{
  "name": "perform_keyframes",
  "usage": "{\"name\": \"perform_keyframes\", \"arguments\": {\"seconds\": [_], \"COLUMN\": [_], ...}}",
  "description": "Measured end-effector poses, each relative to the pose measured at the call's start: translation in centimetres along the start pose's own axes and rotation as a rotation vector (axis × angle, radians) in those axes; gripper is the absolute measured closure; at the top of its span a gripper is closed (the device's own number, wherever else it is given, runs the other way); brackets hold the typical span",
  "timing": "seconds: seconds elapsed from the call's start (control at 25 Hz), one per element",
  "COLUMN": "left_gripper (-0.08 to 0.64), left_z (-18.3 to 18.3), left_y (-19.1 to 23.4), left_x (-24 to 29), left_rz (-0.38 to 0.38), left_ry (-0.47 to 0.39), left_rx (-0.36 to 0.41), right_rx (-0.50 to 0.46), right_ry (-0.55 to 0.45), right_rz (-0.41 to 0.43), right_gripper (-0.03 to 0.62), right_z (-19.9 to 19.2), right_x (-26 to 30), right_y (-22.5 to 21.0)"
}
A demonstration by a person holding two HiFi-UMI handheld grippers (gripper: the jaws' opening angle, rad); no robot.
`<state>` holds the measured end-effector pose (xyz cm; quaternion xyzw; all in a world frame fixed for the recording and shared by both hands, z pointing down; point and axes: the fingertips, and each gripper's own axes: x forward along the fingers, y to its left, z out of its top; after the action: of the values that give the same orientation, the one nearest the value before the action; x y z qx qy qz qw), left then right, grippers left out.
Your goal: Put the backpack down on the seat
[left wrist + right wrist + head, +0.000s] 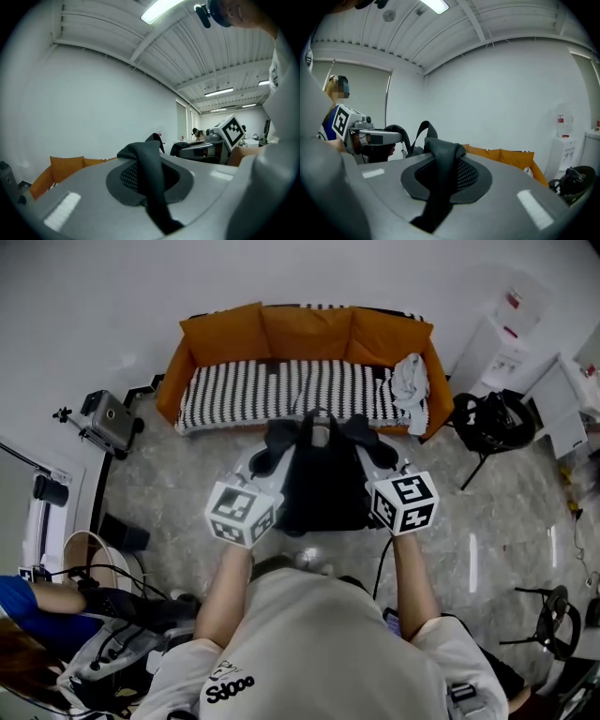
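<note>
Head view: black backpack [319, 488] hangs between the two claws, over the grey marbled floor [487, 521], on the person's side of the orange sofa [305, 334]. It isn't down on the striped seat [281, 390]. Only its top loop overlaps the seat's front edge from this angle.

Left claw [258, 463]: holds the pack's left side. In the left gripper view its jaws are closed on a black mesh-backed shoulder strap [150, 173], which rises out of the grey claw body and folds over. The right claw's marker cube [232, 131] is visible across the pack.

Right claw [380, 463]: same on the other side. In the right gripper view its jaws are clamped on the second strap [443, 173], with the sofa's orange cushions behind it.

A crumpled white cloth [410, 381] lies at the right end of the seat, against the armrest.
</note>
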<state>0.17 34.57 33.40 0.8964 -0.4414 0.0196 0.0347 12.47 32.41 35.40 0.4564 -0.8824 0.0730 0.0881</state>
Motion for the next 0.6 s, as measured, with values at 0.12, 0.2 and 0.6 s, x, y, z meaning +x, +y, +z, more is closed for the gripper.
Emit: {"name": "perform_keyframes", "arguments": {"seconds": [0.12,0.2,0.6], "left_gripper": [0.537,0.537,0.537], "left_z": [-0.5,-0.8,-0.4], "left_y": [0.0,0.0,0.9], "left_x": [0.4,0.8,4.6], "left_rz": [0.016,0.028,0.034], "left_ry": [0.015,0.023,0.014], "left_rx": [0.004,0.008,0.039], "right_rx": [0.001,0.000,-0.051], "right_ry": [0.015,0.020,0.000], "right_rz": [0.025,0.036,0.027], "right_gripper": [0.548,0.548,0.549], "right_z": [-0.4,-0.7,0.2], "right_x": [0.3,0.4,2.2], "right_y": [-0.3,-0.6,-3.8]}}
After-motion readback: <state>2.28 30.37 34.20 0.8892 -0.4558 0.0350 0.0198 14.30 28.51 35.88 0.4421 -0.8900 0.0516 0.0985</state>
